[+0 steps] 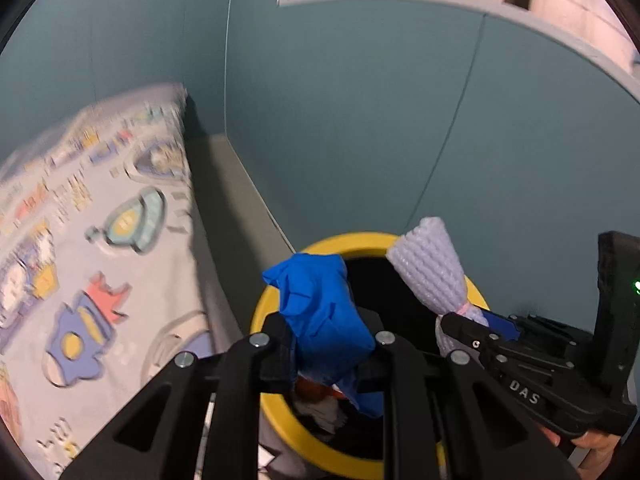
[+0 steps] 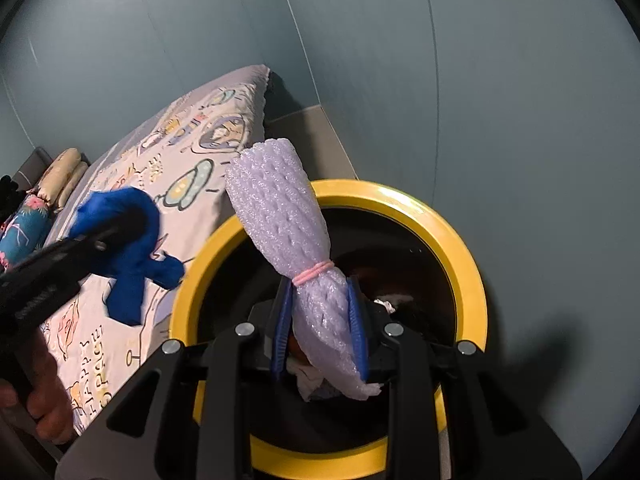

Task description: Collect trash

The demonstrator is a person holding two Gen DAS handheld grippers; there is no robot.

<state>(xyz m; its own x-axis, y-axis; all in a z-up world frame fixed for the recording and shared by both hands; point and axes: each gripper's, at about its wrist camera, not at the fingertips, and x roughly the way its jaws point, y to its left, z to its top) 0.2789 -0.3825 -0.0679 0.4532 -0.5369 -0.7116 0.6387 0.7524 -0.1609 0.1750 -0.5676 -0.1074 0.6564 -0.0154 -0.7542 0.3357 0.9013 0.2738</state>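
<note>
ITEM 1 – foam net sleeve (image 2: 280, 216), qty 1. Pale lilac, tied w/ a pink band (image 2: 313, 271). Looks v. light, springy, crushes easily, not fragile. Held by right gripper (image 2: 320, 332), blue pads (image 2: 357, 320) closed on its lower part below the band; upper part sticks up toward 12 o'clock. Sits over the bin's mouth. Best grip prob. at or below the band, where it's bunched.

ITEM 2 – blue glove (image 1: 320, 312), qty 1, crumpled. Looks soft, limp, thin, maybe a bit slick; pinch a thick fold. Left gripper (image 1: 332, 356) closed on it, glove hanging over the bin's rim at approx 10 o'clock.

ITEM 3 – yellow-rimmed bin (image 2: 460, 236), qty 1, dark inside; some trash already in it, count unclear.

MISC – bed w/ space-print cover (image 1: 100, 240), qty 1, beside bin at 9 o'clock. Teal wall (image 1: 400, 120) behind.
</note>
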